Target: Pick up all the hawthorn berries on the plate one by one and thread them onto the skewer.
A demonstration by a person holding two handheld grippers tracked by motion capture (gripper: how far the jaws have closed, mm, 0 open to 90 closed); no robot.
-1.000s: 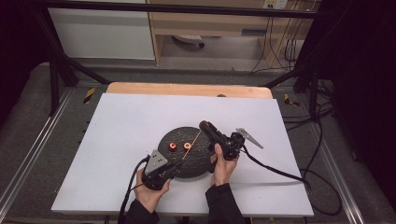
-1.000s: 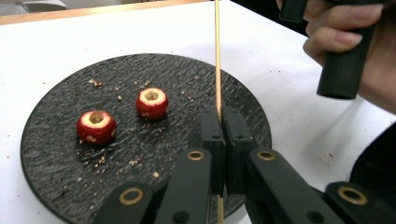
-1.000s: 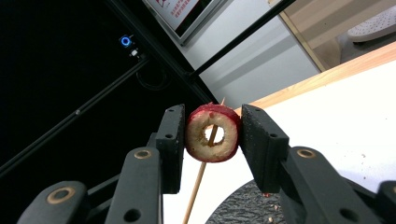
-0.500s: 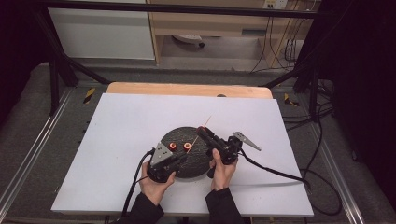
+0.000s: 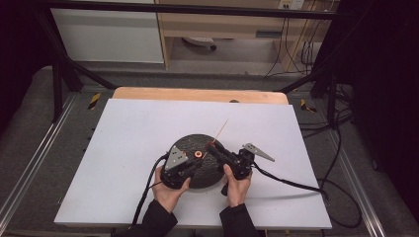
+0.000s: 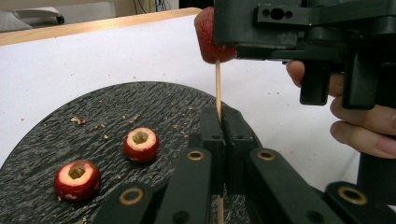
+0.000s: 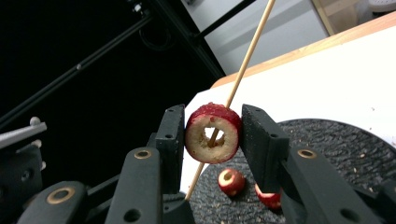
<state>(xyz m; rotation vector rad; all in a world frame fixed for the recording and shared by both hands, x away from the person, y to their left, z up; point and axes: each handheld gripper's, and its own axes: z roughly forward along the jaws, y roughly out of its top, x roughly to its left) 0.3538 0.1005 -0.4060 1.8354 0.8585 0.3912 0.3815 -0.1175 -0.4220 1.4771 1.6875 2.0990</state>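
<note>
Skewer threaded through cored fruit above the slate plate.

Left gripper is clamped on the wooden skewer; right gripper is clamped on the cored red fruit, with the skewer running through its hole. Two more fruits lie left of the left gripper, well inside the plate's rim; bare white table surrounds it.

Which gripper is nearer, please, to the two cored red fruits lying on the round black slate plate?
Left. The left gripper sits over the plate beside those fruits; the right gripper holds a third fruit farther off.
</note>
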